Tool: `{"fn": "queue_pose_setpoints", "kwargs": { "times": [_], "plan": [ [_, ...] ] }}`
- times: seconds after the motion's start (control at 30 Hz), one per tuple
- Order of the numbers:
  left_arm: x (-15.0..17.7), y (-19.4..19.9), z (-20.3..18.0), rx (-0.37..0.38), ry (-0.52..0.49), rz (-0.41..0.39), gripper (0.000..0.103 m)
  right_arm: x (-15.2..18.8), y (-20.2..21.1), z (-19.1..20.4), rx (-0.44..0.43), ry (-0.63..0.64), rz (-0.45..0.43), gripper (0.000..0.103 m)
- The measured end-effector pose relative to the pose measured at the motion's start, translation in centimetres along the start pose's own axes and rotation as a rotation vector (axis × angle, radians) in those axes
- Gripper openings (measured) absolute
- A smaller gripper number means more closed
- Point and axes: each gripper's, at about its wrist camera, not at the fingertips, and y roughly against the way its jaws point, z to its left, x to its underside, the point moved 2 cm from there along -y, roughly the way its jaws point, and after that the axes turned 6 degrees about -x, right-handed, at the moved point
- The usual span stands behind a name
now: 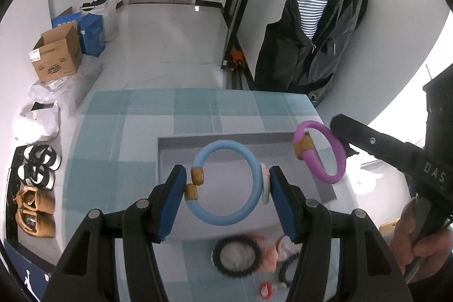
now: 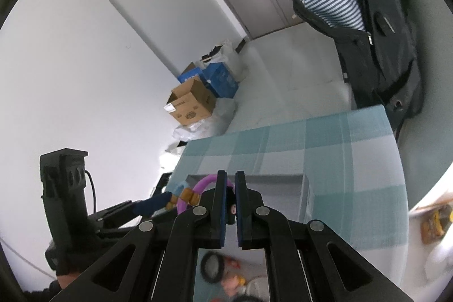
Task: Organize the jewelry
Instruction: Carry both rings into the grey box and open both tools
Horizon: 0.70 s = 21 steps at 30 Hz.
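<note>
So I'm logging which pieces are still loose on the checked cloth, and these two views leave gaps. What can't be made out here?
- Left wrist view: the loose pile near the black beaded bracelet is blurred and partly behind the left gripper holding the light blue ring bracelet.
- Right wrist view: the right gripper hides its contact with the purple ring bracelet.
- Both views: the grey tray floor is largely covered.

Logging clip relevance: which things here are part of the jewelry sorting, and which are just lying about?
Job: blue bangle in left gripper; purple bangle in right gripper; grey tray; black bracelet on the table.

Lying about: cardboard box, blue boxes, shoes, jacket.
</note>
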Motion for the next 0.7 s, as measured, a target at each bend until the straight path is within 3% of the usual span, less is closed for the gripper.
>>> {"fn": "queue_pose_setpoints", "kwargs": {
  "times": [0.3,0.7],
  "plan": [
    [-0.7,-2.5,0.9,0.048,0.037,0.055,0.055,0.0,-3.2,-1.4,0.023,0.003,0.054,0.004],
    [-1.0,-4.0,1.1,0.108,0.070,0.083,0.055,0.3,-4.5,-2.6,0.047,-0.007,0.097,0.005]
  ]
}}
